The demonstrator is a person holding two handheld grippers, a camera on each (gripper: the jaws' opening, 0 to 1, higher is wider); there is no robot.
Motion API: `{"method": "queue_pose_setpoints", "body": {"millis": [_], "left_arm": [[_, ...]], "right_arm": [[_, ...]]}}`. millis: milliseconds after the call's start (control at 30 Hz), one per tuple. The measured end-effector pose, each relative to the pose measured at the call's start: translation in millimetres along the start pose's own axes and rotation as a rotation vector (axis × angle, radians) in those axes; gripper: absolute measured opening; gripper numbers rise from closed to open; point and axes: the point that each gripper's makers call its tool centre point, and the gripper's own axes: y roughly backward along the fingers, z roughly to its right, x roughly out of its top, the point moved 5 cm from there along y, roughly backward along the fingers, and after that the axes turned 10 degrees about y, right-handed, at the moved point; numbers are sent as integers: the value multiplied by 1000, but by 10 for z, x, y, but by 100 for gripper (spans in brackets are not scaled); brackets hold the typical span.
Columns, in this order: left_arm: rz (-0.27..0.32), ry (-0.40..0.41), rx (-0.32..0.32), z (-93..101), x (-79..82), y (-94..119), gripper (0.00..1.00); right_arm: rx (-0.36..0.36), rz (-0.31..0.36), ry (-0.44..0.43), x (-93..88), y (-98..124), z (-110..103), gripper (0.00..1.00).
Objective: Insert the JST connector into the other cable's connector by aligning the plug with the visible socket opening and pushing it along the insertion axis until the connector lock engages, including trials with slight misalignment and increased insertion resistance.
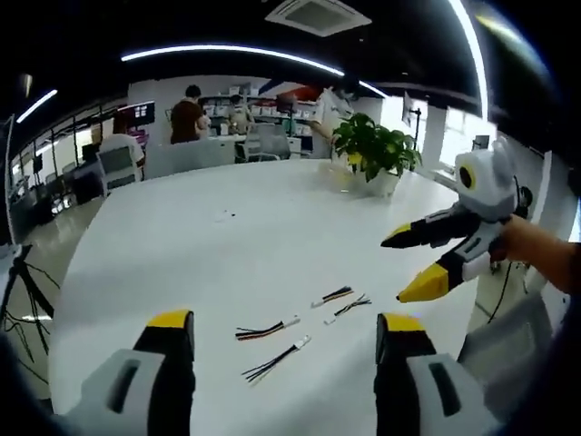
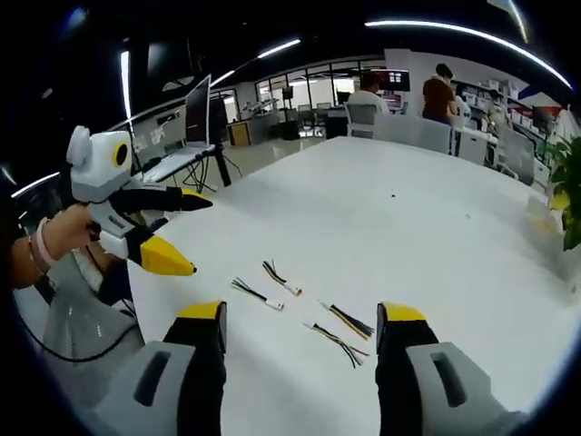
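Both yellow-tipped grippers, left gripper (image 1: 285, 327) and right gripper (image 2: 301, 314), wide apart, empty, above thin cables (image 1: 292, 329) on glossy white table (image 1: 182, 245)

Each view looks down its own spread jaws from above the near edge of the white table (image 1: 227, 245); both share four short cables (image 1: 266, 330) ahead, opposite gripper alongside.

The worktop (image 1: 227, 245) was plain white. Four cables (image 1: 266, 330) lay on it, with black, red and yellow wires and white connectors. The left gripper (image 1: 283, 331) and the right gripper (image 2: 300, 318) were grey and black, yellow-tipped. The plant (image 1: 374, 145) was green.
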Motion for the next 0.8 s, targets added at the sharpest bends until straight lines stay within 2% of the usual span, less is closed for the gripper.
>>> {"method": "queue_pose_setpoints", "body": {"millis": [100, 267, 433, 467, 600, 800], "left_arm": [[11, 22, -18, -34, 48, 7, 79], [17, 2, -6, -52, 100, -4, 79], [6, -13, -10, -68, 74, -56, 78], [-3, -16, -17, -64, 53, -75, 78], [-22, -18, -58, -7, 5, -125, 76], [-49, -62, -46, 3, -35, -195, 76]], "right_arm": [[-2, 39, 11, 137, 18, 50, 61], [-8, 68, 7, 223, 33, 127, 59], [-5, 37, 6, 173, 7, 143, 58], [-2, 15, -14, 136, -3, 145, 58], [30, 0, -21, 80, -55, 134, 56], [40, -5, -3, 91, -124, 146, 56]]}}
